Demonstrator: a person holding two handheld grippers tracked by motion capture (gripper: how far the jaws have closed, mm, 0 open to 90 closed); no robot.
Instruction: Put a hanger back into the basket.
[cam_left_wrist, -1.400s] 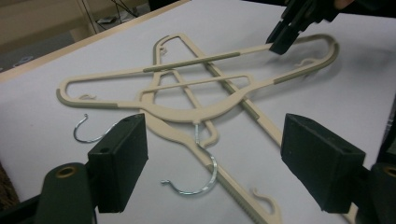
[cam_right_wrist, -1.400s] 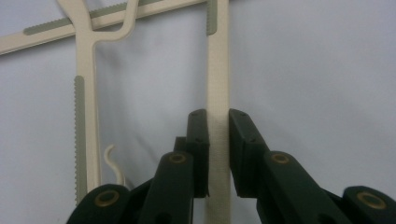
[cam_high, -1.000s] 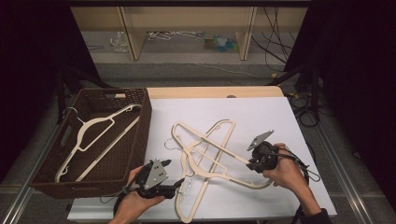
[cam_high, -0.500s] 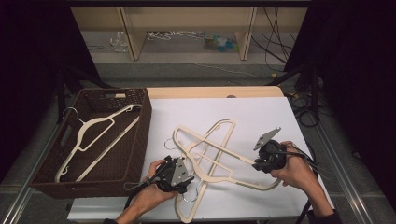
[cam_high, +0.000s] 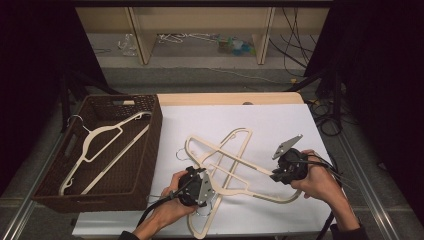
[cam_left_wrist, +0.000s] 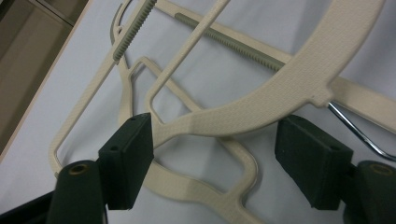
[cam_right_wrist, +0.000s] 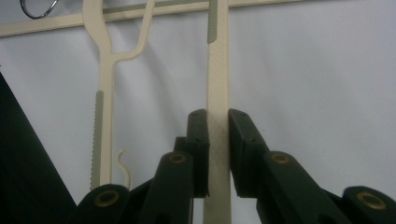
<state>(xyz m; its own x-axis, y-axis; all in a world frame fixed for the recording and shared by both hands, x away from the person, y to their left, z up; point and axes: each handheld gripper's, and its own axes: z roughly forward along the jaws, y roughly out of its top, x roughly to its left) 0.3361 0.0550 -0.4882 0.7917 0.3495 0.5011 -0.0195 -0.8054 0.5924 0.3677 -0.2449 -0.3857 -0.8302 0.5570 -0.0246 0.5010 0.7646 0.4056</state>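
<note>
Lifting now risks dragging the tangled cream plastic hangers (cam_high: 227, 167) together, since one arm is clamped by the right gripper (cam_high: 276, 175) while the left gripper (cam_left_wrist: 215, 154) straddles another arm unclosed.

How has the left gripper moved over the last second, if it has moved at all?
Yes. The left gripper has moved rightward, away from the brown basket, and now sits over the cream hangers on the white sheet.

Three cream hangers (cam_high: 235, 165) on the table, one hanger (cam_high: 102, 145) in one basket (cam_high: 150, 150).

Cream plastic hangers (cam_high: 225, 165) lie crossed in a tangle on the white table sheet (cam_high: 280, 125)
</note>
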